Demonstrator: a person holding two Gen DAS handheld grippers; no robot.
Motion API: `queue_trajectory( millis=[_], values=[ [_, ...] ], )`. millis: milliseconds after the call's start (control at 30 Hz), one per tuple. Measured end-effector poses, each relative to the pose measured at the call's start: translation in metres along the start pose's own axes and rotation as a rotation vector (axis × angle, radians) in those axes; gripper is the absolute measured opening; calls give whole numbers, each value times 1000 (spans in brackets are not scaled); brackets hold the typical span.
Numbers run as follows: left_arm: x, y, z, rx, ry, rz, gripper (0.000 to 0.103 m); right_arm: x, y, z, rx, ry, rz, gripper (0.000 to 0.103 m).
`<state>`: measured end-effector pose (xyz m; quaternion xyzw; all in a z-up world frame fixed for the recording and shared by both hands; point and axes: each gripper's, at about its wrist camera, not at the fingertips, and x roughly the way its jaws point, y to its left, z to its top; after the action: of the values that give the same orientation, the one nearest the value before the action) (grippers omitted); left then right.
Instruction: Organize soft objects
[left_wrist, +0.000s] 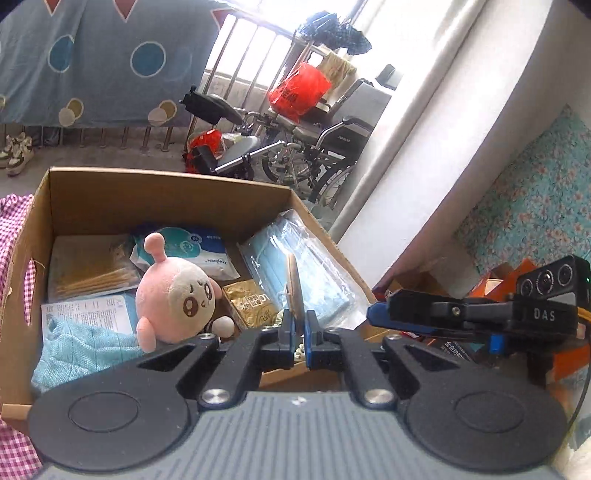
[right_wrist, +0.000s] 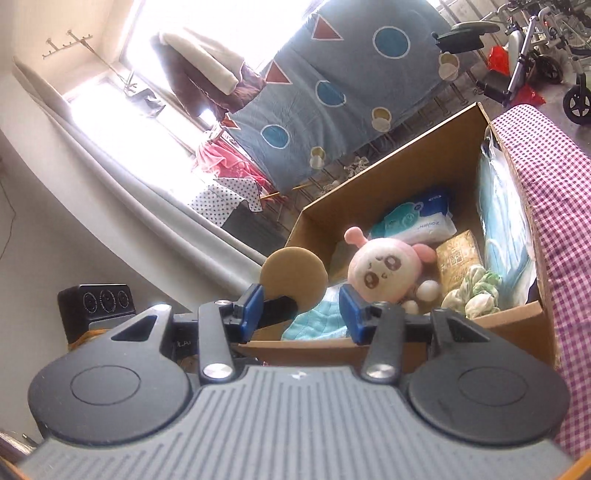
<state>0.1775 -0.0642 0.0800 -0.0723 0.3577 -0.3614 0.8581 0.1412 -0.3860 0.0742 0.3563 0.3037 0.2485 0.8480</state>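
Observation:
My left gripper (left_wrist: 300, 332) is shut on a thin tan round pad (left_wrist: 294, 286), seen edge-on and held above the near edge of an open cardboard box (left_wrist: 162, 192). The pad shows as a flat disc in the right wrist view (right_wrist: 293, 277). In the box lie a pink plush doll (left_wrist: 175, 291), a light blue cloth (left_wrist: 81, 347), a pack of blue face masks (left_wrist: 295, 258), a wipes packet (left_wrist: 192, 247) and a gold packet (left_wrist: 251, 302). My right gripper (right_wrist: 301, 308) is open and empty beside the box's near edge (right_wrist: 332, 347); it also shows in the left wrist view (left_wrist: 376, 314).
A pink checked cloth (right_wrist: 554, 206) lies along one side of the box. A white-green crumpled cloth (right_wrist: 476, 288) sits in the box corner. Wheelchairs (left_wrist: 314, 147) stand behind, and a blue patterned sheet (left_wrist: 96, 59) hangs on a rail. Orange boxes (left_wrist: 495, 280) lie right.

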Motion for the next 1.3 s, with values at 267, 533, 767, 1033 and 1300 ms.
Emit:
queue_trajectory(
  millis=[267,533,767,1033,1300],
  values=[
    [77,72,11,-270,291,-37,6,-7,-36,1,56,-19,-31,46],
    [109,91,8,-360,473,5,8,-10,-43,7,39,-48,-17,48],
    [117,91,5,-344,523,84,31,-17,-44,4,29,-69,-33,50],
    [93,77,14,-267,405,129,56,-27,-38,-1,21,-84,-54,53],
    [37,41,24,-155,206,152,84,-34,-15,-7,-33,-109,-85,71]
  ],
)
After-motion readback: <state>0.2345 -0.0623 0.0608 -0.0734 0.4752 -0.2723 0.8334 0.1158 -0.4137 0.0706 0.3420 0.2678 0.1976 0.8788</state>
